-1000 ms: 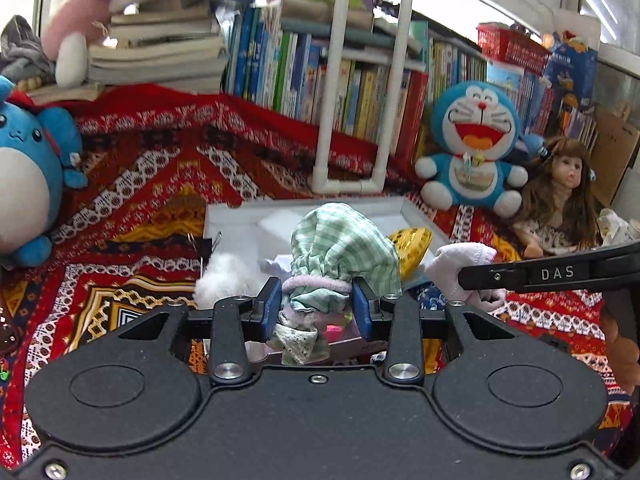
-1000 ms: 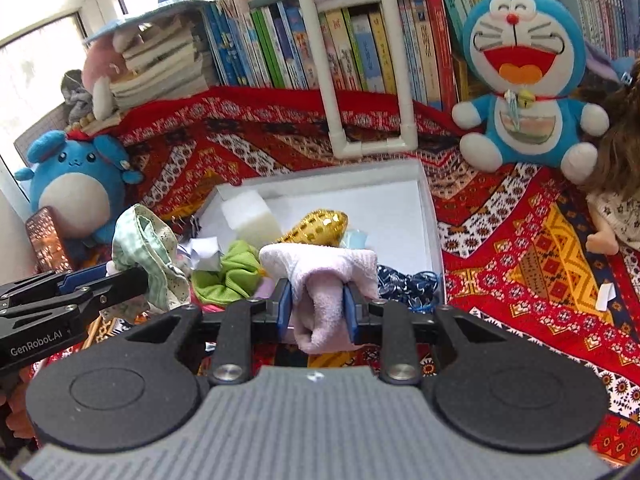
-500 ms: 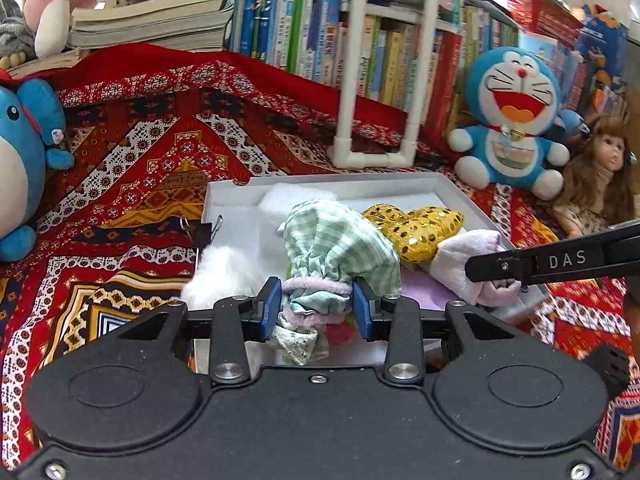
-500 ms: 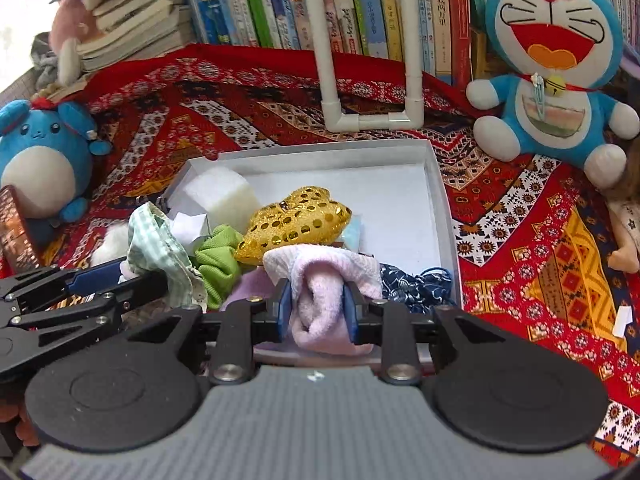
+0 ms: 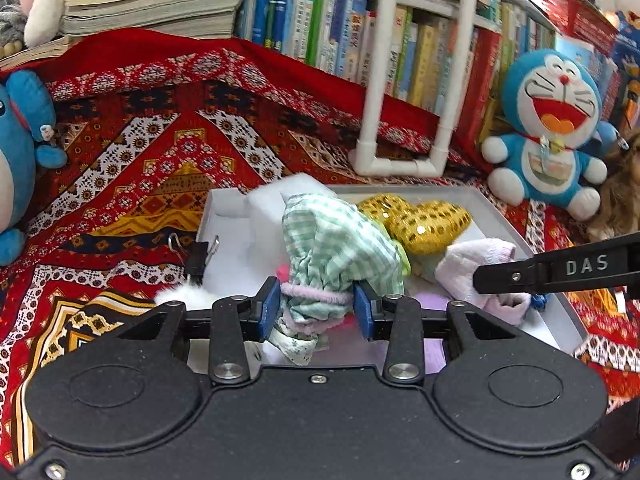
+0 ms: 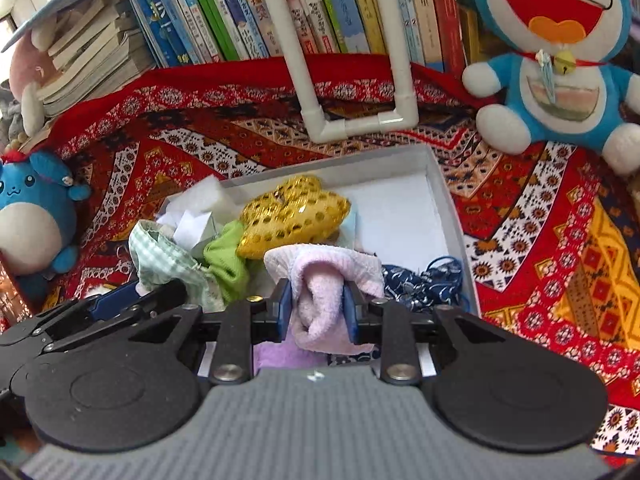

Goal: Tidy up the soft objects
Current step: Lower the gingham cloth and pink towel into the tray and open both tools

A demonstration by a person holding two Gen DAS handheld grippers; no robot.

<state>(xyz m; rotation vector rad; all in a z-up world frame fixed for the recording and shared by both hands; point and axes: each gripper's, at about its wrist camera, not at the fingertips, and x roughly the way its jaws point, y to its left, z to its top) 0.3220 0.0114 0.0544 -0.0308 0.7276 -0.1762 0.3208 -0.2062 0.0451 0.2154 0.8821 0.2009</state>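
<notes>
Cloth, green-and-white gingham bundle: clamped between the blue pads of the left gripper, rising toward 12 o'clock from the jaws, over the near-left part of the white box. Gold sequinned heart cushion: lying in the box, at 1 o'clock from the left jaws. Pink terry sock: pinched in the right gripper, long axis running 12 to 6, over the box's near edge (both loads appear to need only lowering and letting go). Neither hand is clearly nearer the box.
</notes>
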